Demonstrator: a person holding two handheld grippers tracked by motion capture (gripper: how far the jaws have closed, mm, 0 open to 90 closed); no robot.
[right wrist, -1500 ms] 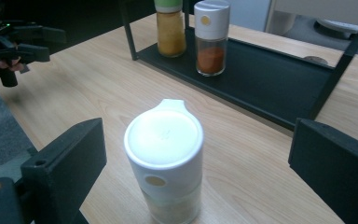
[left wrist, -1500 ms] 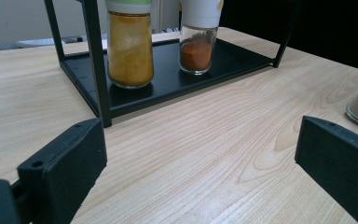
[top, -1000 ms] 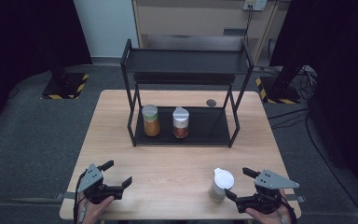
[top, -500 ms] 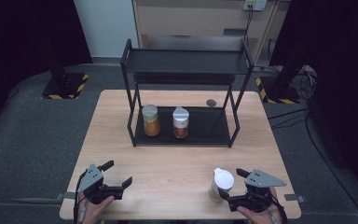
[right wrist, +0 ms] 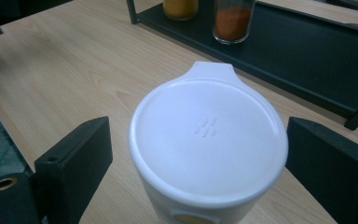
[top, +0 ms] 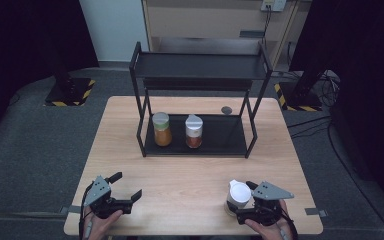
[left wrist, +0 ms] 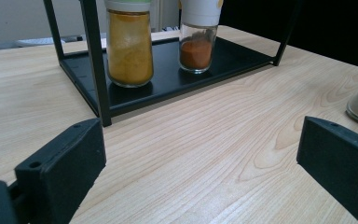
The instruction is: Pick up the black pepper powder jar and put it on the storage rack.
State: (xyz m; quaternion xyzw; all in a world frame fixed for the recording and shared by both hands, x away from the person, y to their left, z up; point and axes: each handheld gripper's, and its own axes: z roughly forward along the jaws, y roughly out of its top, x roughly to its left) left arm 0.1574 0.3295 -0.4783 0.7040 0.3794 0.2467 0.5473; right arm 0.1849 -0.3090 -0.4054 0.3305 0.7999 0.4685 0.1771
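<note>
At the near edge of the desk (top: 190, 200), the right claw (right wrist: 200, 154) has a white-lidded jar (top: 239, 196) between its jaws. They have just been closing in, but gaps show on both sides. The left claw (top: 122, 187) sits wide open, holding nothing. Farther back, a black rack (top: 200, 145) holds a yellow spice jar (top: 161, 129) and a red spice jar (top: 194, 131).
</note>
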